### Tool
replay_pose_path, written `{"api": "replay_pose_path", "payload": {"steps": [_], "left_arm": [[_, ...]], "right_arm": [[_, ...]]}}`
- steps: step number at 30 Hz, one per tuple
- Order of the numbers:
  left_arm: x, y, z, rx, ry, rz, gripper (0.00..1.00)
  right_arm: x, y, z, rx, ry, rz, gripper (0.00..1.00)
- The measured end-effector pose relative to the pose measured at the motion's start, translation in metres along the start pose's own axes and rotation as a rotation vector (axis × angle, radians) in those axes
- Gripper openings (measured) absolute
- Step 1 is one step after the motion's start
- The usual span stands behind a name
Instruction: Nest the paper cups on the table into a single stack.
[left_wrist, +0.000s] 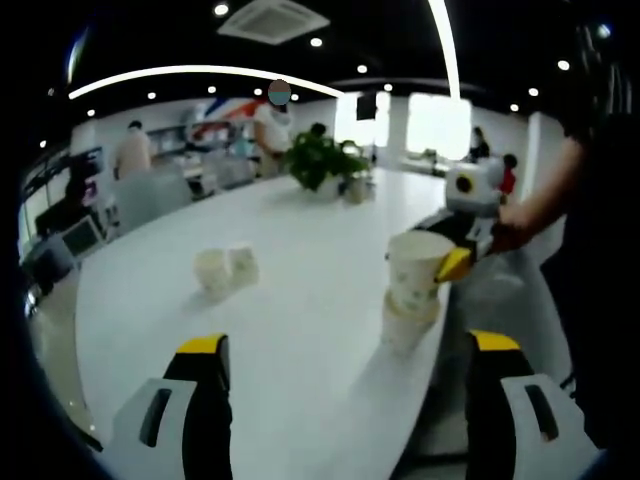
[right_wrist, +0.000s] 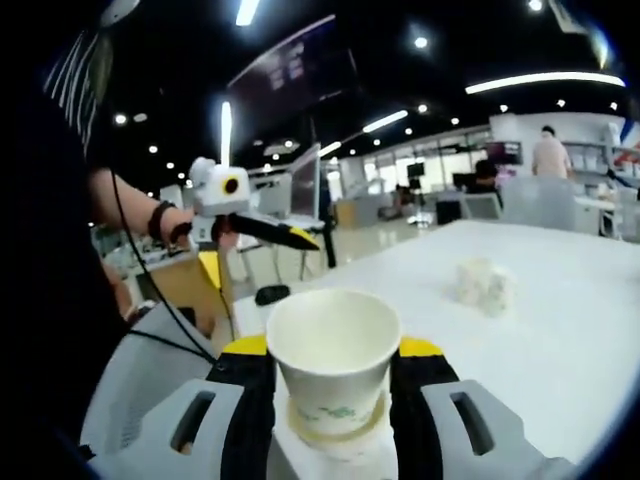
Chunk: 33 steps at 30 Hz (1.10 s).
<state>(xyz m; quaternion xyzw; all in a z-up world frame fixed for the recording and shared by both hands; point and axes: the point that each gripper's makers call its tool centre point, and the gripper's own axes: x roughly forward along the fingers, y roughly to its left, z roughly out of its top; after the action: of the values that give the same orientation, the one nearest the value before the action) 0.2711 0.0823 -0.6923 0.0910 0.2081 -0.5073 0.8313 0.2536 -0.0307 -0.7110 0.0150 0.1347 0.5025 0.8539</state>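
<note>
A white paper cup (right_wrist: 333, 350) with green print stands upright between the jaws of my right gripper (right_wrist: 333, 348), which is shut on it. Its base sits in the mouth of a second cup (right_wrist: 335, 425) underneath. In the left gripper view the same held cup (left_wrist: 415, 265) rests in the lower cup (left_wrist: 408, 322) near the table's right edge, with the right gripper (left_wrist: 440, 260) coming in from the right. My left gripper (left_wrist: 347, 345) hangs open over the table with nothing between its jaws. Two more cups (left_wrist: 227, 270) lie together farther out on the table (left_wrist: 300, 330); they appear as cups (right_wrist: 485, 285) in the right gripper view.
The long white table (right_wrist: 560, 350) runs away from me, with a potted plant (left_wrist: 322, 160) near its far end. People and chairs are behind it. A small dark object (right_wrist: 272, 294) lies near the table corner. The left gripper (right_wrist: 295, 237) is held up at the left.
</note>
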Motion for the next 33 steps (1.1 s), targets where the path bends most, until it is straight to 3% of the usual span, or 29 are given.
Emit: {"api": "replay_pose_path", "payload": {"steps": [33], "left_arm": [[0.003,0.000,-0.003,-0.003,0.006,-0.008,0.97]], "right_arm": [[0.003,0.003,-0.026,-0.033,0.105,0.004,0.44]]}}
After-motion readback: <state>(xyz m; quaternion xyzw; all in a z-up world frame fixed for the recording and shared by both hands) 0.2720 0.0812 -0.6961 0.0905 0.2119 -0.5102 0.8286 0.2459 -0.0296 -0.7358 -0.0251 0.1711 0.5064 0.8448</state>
